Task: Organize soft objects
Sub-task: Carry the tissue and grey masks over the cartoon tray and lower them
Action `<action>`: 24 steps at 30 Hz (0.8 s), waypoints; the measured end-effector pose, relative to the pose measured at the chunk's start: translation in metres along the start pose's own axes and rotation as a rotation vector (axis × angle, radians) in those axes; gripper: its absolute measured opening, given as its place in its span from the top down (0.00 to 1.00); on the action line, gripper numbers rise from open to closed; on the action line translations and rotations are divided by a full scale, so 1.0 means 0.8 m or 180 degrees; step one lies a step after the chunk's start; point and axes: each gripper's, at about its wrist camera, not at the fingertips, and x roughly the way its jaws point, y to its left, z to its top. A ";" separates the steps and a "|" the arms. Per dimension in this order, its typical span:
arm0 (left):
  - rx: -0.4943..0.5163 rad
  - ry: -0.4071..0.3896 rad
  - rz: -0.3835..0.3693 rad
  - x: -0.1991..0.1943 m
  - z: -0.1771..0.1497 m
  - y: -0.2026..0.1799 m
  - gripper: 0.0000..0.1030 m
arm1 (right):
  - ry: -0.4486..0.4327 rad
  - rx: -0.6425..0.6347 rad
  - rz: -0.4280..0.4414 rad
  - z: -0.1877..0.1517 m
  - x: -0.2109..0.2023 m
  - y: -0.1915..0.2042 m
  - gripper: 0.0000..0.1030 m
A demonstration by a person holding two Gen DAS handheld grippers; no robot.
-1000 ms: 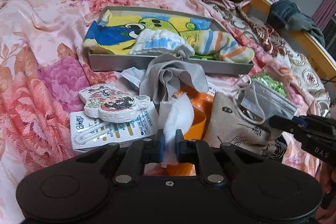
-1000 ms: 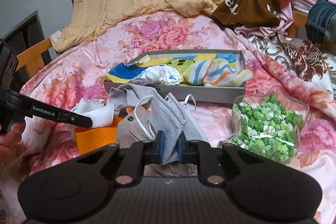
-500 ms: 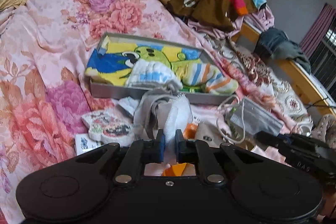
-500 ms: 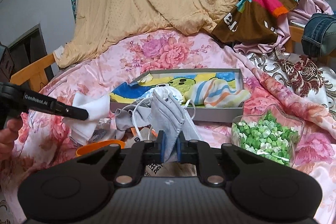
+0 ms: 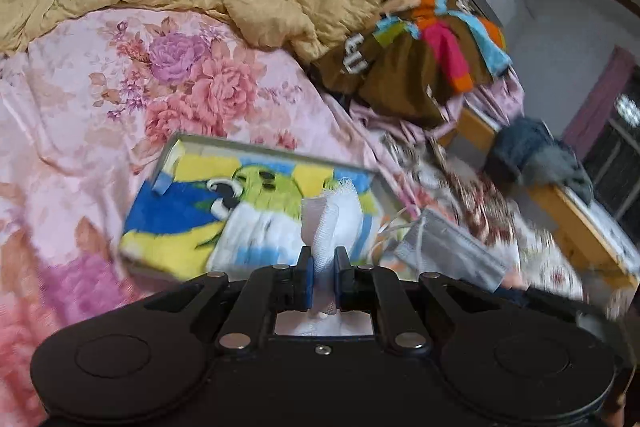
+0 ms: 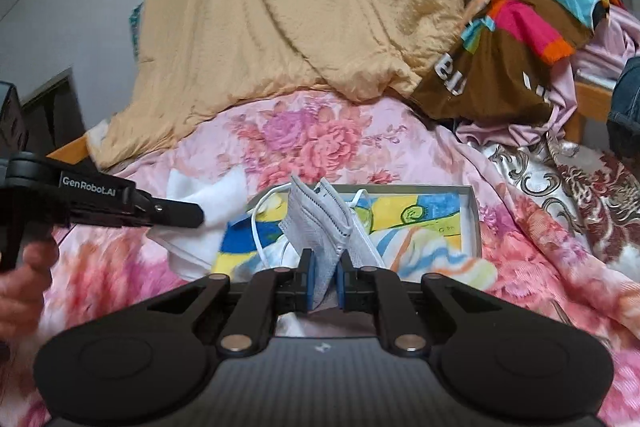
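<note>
Left tongs clamped tight on white gauze cloth, held up in front of the grey tray on the bed. Right tongs pinched shut on a grey face mask, ear loop dangling, also over the tray. Tray holds a cartoon towel and a striped cloth. Floral bedspread underneath.

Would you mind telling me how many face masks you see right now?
1: the grey face mask, pinched in the right gripper above the grey tray. Others may be hidden below the view.
</note>
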 end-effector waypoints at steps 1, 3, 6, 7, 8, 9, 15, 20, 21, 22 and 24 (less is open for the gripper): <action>-0.0095 -0.0008 0.0015 0.013 0.006 -0.002 0.90 | 0.0002 0.0044 -0.0021 0.003 0.010 -0.006 0.88; -0.0298 -0.0012 0.0002 0.042 0.018 -0.006 0.90 | 0.0010 0.0116 -0.0074 0.007 0.027 -0.017 0.88; -0.0442 -0.0025 0.0015 0.079 0.029 -0.014 0.90 | 0.0006 0.0224 -0.0092 0.009 0.045 -0.034 0.88; -0.0459 -0.0009 0.0015 0.091 0.033 -0.018 0.90 | 0.0012 0.0281 -0.0085 0.010 0.051 -0.039 0.88; -0.0458 -0.0002 0.0035 0.099 0.034 -0.021 0.90 | 0.0016 0.0340 -0.0074 0.010 0.055 -0.045 0.88; -0.0438 0.0008 0.0055 0.108 0.036 -0.025 0.90 | 0.0014 0.0393 -0.0060 0.010 0.060 -0.050 0.88; -0.0322 0.0090 0.0294 0.140 0.038 -0.021 0.89 | 0.0099 0.0501 -0.0001 0.006 0.083 -0.057 0.88; -0.0420 0.0228 0.0365 0.154 0.028 -0.001 0.89 | 0.0278 0.0490 0.0037 0.000 0.100 -0.043 0.88; -0.0458 0.0258 0.0366 0.156 0.025 0.003 0.89 | 0.0320 0.0461 0.0039 -0.002 0.102 -0.040 0.88; -0.0506 0.0295 0.0367 0.158 0.023 0.007 0.89 | 0.0353 0.0439 0.0033 -0.005 0.103 -0.038 0.88; -0.0564 0.0344 0.0393 0.162 0.018 0.013 0.89 | 0.0404 0.0441 0.0027 -0.008 0.104 -0.037 0.88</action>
